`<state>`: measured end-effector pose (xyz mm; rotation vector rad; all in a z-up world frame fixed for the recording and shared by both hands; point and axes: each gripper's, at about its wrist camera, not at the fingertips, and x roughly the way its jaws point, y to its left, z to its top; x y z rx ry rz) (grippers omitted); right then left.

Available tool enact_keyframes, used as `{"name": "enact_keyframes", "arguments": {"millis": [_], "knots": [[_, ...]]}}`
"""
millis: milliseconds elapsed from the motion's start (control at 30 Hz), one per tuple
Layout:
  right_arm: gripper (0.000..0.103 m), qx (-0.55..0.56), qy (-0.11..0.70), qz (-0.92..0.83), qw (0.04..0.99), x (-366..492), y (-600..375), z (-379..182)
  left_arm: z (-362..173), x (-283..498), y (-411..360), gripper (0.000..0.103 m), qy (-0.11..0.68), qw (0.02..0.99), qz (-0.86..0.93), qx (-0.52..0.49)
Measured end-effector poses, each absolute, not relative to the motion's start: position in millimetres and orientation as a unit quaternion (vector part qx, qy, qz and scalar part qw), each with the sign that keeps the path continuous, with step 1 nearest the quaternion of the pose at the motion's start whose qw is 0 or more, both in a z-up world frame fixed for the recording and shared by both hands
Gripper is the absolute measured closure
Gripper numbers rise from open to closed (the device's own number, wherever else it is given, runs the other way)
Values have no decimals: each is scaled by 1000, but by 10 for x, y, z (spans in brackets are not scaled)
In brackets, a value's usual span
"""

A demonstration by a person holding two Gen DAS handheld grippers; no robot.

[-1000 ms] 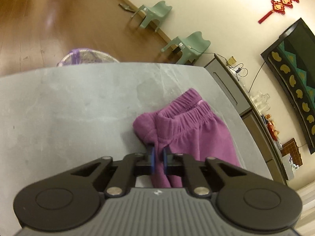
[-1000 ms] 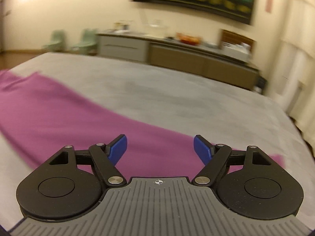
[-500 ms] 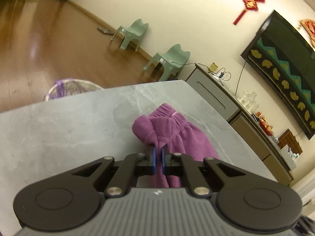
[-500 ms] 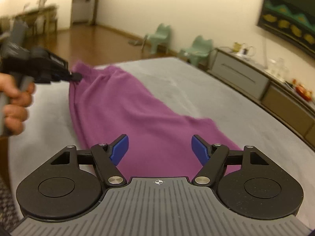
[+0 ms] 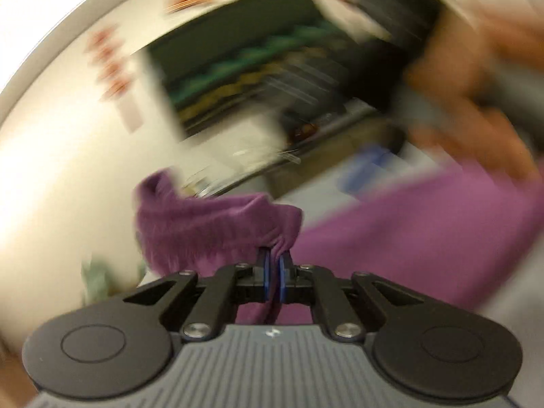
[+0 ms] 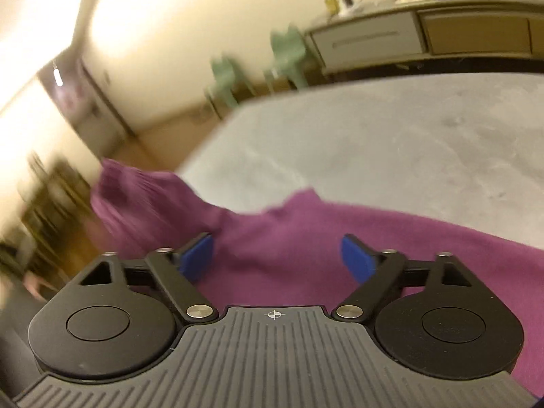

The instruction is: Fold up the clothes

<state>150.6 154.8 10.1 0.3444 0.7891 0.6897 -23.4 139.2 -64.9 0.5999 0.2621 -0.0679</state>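
Left gripper [image 5: 275,267]: clamped on the gathered waistband of the purple trousers [image 5: 408,234].
Right gripper [image 6: 277,255]: jaws just widened, nothing pinched, hovering above the trousers.
Trousers: across the grey table [image 6: 391,142], waistband end lifted past its left edge.
Blurred: a hand [image 5: 476,78], wall hanging.

The left view is very smeared, so the wall picture [image 5: 238,64] and the hand [image 5: 476,78] are only fuzzy shapes. The purple pants [image 6: 340,255] run off the right view's edge.
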Motion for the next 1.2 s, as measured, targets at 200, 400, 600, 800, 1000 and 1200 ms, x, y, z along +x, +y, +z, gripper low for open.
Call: {"name": "enact_keyframes", "arguments": {"millis": [200, 400, 600, 800, 1000, 1200], "knots": [[5, 177, 408, 347, 826, 1579, 1515, -197, -700, -201, 1295, 97, 143, 944, -40, 296], [5, 238, 444, 302, 809, 1872, 1577, -660, -652, -308, 1346, 97, 127, 946, -52, 292], [74, 267, 472, 335, 770, 2135, 1851, -1035, -699, -315, 1362, 95, 135, 939, -76, 308], [77, 119, 454, 309, 827, 2030, 2095, -1060, -555, -376, 1637, 84, 162, 939, -136, 273], [38, 59, 391, 250, 884, 1835, 1953, -775, -87, -345, 2648, 82, 148, 978, -128, 66], [65, 5, 317, 264, 911, 1731, 2313, -606, -72, 403, 3089, 77, 176, 981, -38, -64]]}}
